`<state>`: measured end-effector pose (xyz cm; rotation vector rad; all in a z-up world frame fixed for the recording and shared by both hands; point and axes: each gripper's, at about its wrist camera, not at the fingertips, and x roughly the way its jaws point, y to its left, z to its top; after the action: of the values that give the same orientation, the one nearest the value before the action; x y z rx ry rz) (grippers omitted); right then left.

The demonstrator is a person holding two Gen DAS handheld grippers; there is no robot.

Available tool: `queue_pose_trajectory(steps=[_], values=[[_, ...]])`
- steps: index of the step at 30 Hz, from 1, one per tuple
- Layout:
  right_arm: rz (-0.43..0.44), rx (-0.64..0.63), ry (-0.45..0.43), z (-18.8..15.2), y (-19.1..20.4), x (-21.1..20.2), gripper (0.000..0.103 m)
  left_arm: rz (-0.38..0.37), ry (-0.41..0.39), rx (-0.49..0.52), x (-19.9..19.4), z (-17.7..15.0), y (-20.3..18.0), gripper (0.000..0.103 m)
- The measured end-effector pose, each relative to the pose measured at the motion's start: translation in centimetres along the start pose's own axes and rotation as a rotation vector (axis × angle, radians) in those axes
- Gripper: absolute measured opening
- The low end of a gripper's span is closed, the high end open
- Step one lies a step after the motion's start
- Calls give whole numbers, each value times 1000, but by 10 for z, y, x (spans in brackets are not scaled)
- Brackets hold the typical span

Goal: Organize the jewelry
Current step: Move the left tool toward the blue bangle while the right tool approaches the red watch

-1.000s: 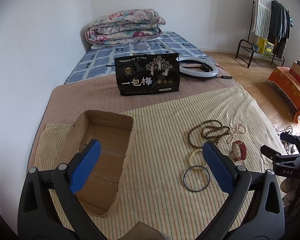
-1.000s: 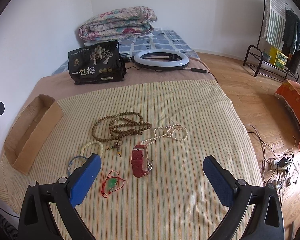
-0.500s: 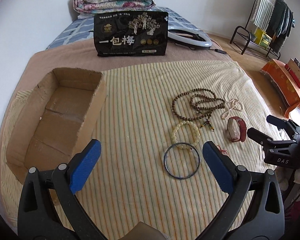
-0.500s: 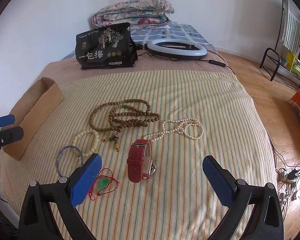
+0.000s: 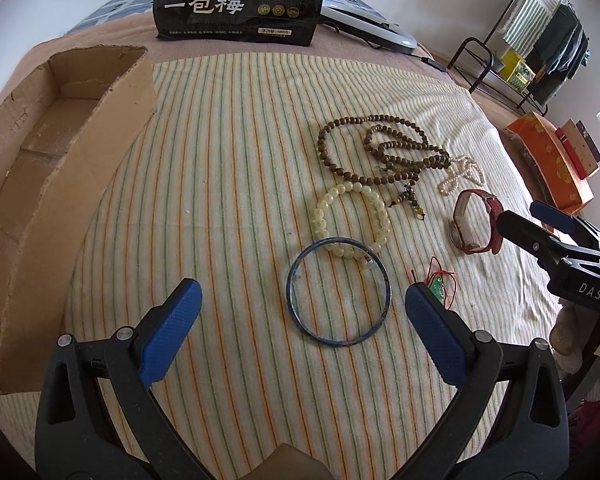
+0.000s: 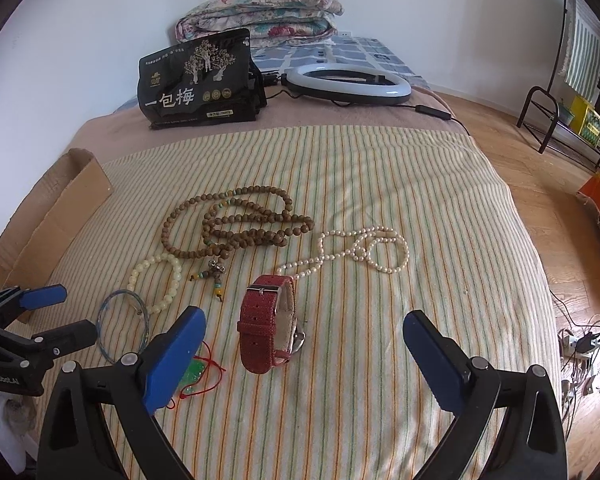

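Note:
Jewelry lies on a striped cloth [image 5: 240, 128]. A blue bangle [image 5: 338, 340] lies just ahead of my open left gripper [image 5: 300, 312], between its jaws. A cream bead bracelet [image 5: 320, 216] overlaps it. A brown bead necklace [image 5: 380, 152], pearl strand [image 6: 364, 248] and red-strap watch [image 6: 266, 324] lie beyond. A green pendant on red cord [image 6: 196, 372] sits by my open right gripper's [image 6: 304, 336] left finger. The watch lies between the right jaws. An open cardboard box [image 5: 40, 160] stands at the left.
A black snack bag [image 6: 196, 80] and a ring light [image 6: 348, 84] sit at the far end of the bed, with folded quilts [image 6: 260, 8] behind. Wooden floor, a clothes rack [image 5: 540, 40] and an orange box [image 5: 552, 168] are to the right.
Both grippers have moved forward and lower toward the jewelry. The left one now frames the blue bangle; the right one now frames the watch. Both stayed open.

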<state>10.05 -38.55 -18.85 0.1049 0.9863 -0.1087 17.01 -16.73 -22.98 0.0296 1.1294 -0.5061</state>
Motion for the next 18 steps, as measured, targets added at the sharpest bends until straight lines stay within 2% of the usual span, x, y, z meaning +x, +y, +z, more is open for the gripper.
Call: queue_pose_trajectory(steps=[5, 12, 18], values=[[-9, 17, -3, 0, -4, 0, 100, -31, 26, -14, 12, -1, -2, 103], [-13, 63, 27, -2, -18, 8, 100, 1, 40, 37, 23, -6, -13, 103], [12, 57, 35, -1, -14, 11, 100, 101, 44, 135, 33, -11, -30, 103]])
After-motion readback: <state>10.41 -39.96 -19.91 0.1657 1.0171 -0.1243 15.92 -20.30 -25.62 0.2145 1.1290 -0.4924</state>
